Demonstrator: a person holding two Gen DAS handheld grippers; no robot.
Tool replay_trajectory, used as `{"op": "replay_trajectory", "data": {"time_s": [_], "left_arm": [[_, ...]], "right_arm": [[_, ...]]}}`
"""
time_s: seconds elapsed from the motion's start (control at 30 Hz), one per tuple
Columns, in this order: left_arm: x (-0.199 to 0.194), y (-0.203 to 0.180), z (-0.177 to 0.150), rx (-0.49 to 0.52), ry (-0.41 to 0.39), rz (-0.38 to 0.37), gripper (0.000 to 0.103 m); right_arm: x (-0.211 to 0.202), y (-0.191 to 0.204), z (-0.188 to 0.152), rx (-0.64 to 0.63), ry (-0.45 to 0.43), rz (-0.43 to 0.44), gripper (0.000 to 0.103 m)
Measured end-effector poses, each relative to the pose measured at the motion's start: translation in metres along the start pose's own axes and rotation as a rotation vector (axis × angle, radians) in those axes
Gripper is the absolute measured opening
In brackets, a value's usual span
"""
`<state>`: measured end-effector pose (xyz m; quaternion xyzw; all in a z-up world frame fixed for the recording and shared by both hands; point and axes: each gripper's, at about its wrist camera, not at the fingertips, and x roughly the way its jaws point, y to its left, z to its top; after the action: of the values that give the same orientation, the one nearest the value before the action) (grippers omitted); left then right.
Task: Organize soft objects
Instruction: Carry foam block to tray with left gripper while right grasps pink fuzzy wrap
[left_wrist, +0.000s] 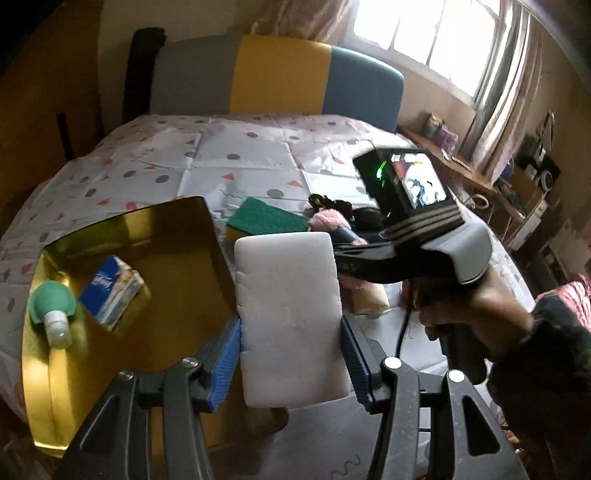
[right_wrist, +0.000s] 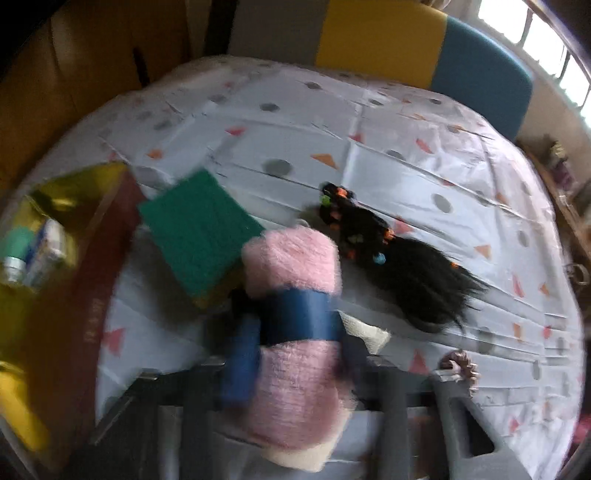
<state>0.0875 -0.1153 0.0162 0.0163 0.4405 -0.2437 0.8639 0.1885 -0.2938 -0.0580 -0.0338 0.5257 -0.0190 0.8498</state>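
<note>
My left gripper (left_wrist: 291, 360) is shut on a white foam block (left_wrist: 291, 314), its blue pads (left_wrist: 225, 363) pressing both long sides; the block stands upright beside a gold-lined box (left_wrist: 177, 258). A pink fuzzy roll (right_wrist: 295, 266) with a dark blue band lies on the tablecloth. My right gripper (right_wrist: 299, 354) straddles it at the band, and its fingers (right_wrist: 240, 365) rest against the roll's sides, though that view is blurred. In the left wrist view the right gripper's camera housing (left_wrist: 410, 184) hangs over the pink roll (left_wrist: 328, 221), held by a person's hand (left_wrist: 476, 314).
The box holds a blue tissue packet (left_wrist: 110, 291) and a green-capped bottle (left_wrist: 51, 314). A green-and-yellow scouring sponge (right_wrist: 199, 229), a black hairpiece with coloured beads (right_wrist: 406, 273), a cream sponge (right_wrist: 373, 334) and a scrunchie (right_wrist: 460, 363) lie on the patterned tablecloth (right_wrist: 369, 122). A chair back (left_wrist: 280, 74) stands behind.
</note>
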Motion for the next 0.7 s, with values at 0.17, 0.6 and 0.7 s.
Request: {"op": "replay_trajectory", "data": {"time_s": [0.17,0.6,0.7], "left_arm": [[-0.02,0.017,-0.004,-0.027,-0.051,0.029,0.054],[-0.045,0.053,-0.021,-0.091,-0.105,0.12,0.054],[-0.05,0.059,-0.027,-0.1,-0.109,0.137,0.054]], "right_arm": [[-0.032,-0.003,-0.009,0.035,-0.079,0.044,0.034],[-0.049,0.023,-0.098,-0.005,-0.036,0.202,0.034],[-0.041,0.021,-0.103,-0.011,-0.037,0.166,0.034]]}}
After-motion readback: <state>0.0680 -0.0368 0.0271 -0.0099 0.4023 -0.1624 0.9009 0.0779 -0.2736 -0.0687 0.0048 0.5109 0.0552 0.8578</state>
